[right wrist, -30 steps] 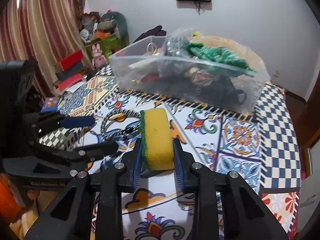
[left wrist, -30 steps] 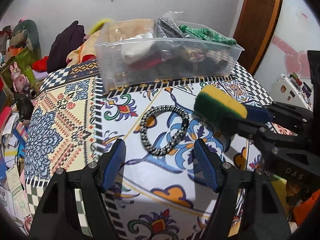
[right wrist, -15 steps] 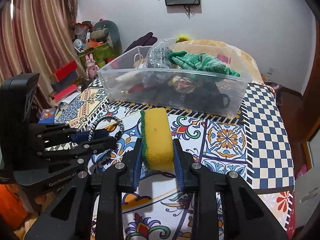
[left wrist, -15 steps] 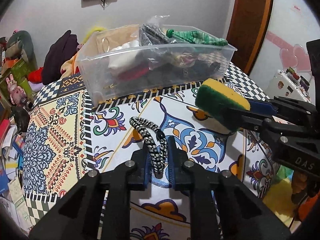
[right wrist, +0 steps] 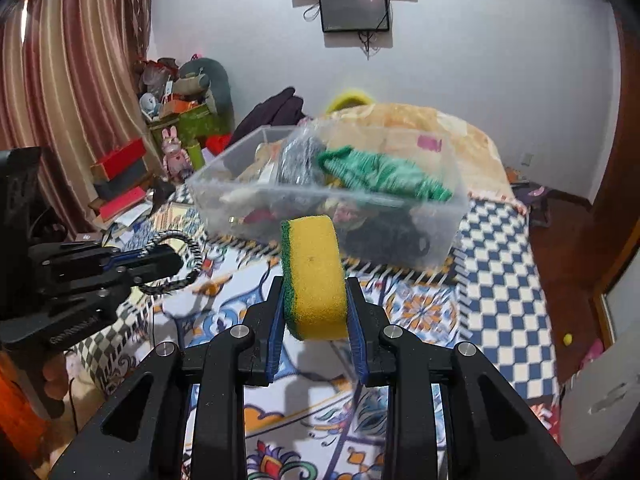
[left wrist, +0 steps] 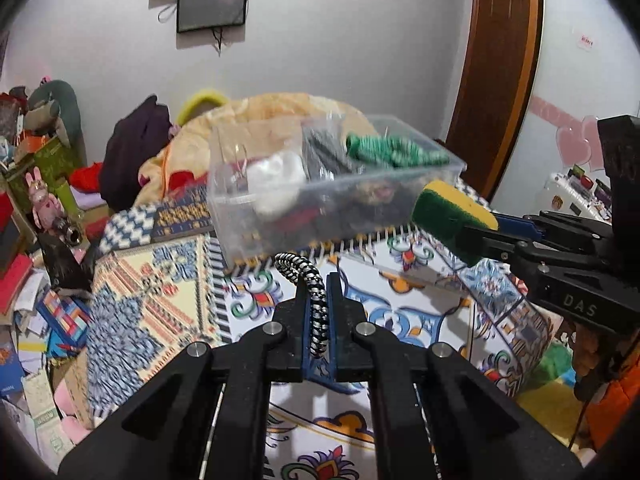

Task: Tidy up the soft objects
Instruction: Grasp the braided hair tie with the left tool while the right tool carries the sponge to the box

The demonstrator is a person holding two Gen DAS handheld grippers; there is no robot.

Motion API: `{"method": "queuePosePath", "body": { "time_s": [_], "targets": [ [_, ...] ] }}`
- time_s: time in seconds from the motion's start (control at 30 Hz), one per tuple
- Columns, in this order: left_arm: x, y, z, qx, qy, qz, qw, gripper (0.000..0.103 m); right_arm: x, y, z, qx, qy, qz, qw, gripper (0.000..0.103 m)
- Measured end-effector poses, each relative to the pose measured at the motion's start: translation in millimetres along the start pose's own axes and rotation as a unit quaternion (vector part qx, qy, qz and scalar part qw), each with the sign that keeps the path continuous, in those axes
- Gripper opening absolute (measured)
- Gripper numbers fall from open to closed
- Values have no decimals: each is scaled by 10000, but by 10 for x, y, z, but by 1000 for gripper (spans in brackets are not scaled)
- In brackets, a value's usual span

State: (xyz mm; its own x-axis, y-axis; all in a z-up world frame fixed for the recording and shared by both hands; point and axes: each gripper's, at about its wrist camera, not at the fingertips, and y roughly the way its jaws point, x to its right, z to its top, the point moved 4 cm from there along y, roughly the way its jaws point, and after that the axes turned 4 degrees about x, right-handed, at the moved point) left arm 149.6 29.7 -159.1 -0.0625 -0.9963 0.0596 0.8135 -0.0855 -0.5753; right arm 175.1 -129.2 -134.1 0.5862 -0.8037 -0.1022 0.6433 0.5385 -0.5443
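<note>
Above the patterned counter [left wrist: 168, 300] we hold two soft things clear of the cloth. Our left gripper [left wrist: 319, 304] has its fingers clenched on a black-and-white braided loop [left wrist: 316, 300], which arches up out of them. Our right gripper [right wrist: 314, 300] has its fingers grasping a yellow sponge with a green scrub side [right wrist: 314, 276], set upright between the pads. Just beyond both stands the clear plastic bin [right wrist: 424, 216], filled with green knitted cloth [right wrist: 384, 176] and other soft items.
</note>
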Motion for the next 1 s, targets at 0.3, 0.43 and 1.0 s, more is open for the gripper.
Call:
{"method": "queuePosePath", "body": {
  "time_s": [0.3,0.43,1.0],
  "targets": [
    [-32,-129,473,519,233,147,9983,6,63,-48,441,533,-34,-199,9984,26],
    [-77,-76,722,663,274,190,9972,6,88,-1,619,707,-20,-253,9972,26],
    [-220,796,904,109,73,260,9996,6,129,635,686,257,98,-215,9994,26]
  ]
}}
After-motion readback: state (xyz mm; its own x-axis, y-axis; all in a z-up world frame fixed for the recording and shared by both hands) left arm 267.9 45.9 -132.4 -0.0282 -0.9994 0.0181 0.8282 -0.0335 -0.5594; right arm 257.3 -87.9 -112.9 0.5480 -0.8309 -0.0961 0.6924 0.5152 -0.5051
